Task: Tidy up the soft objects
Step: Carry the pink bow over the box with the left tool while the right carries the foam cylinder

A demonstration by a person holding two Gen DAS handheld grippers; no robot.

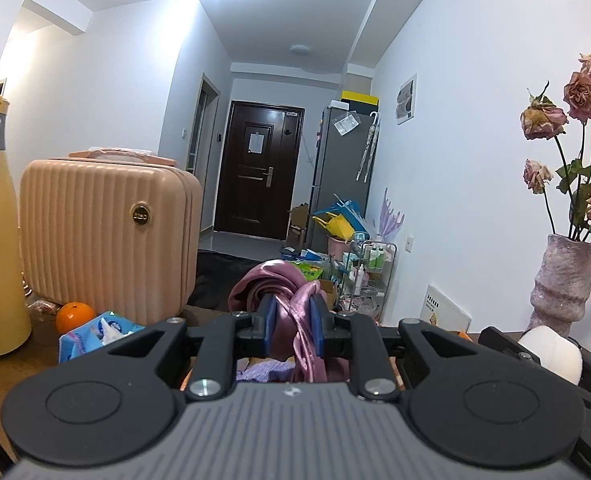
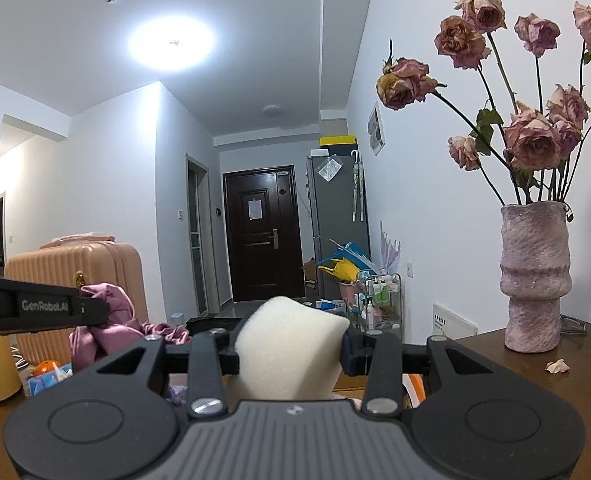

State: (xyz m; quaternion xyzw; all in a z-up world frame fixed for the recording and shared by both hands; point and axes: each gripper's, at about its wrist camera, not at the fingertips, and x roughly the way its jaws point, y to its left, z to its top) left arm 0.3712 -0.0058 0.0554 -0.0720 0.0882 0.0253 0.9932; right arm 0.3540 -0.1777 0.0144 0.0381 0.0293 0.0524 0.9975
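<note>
Your left gripper [image 1: 292,320] is clamped on the pink satin cloth [image 1: 279,292], blue pads pinching a twisted strand that runs down between the fingers while the bunched bulk sticks up and forward past the tips. So its long run is roughly vertical, hanging down toward the table [image 1: 43,344]. Only the left wrist view shows that pinch, plus the orange [image 1: 75,316] and the tissue pack [image 1: 95,332] by the table's left edge, in front of the peach suitcase [image 1: 107,236].

The right wrist view gives you what the left one barely catches: your right gripper [image 2: 291,350] squeezing the white sponge [image 2: 287,344], a chunky block filling the gap between the fingers and tilted up and away from the camera. From there you also see the left gripper side-on at the left edge with the cloth [image 2: 107,312] bunched beyond it, and the vase [image 2: 535,280] of dried roses [image 2: 531,140] standing near the table's right back corner, a fallen petal [image 2: 557,366] just in front of it
</note>
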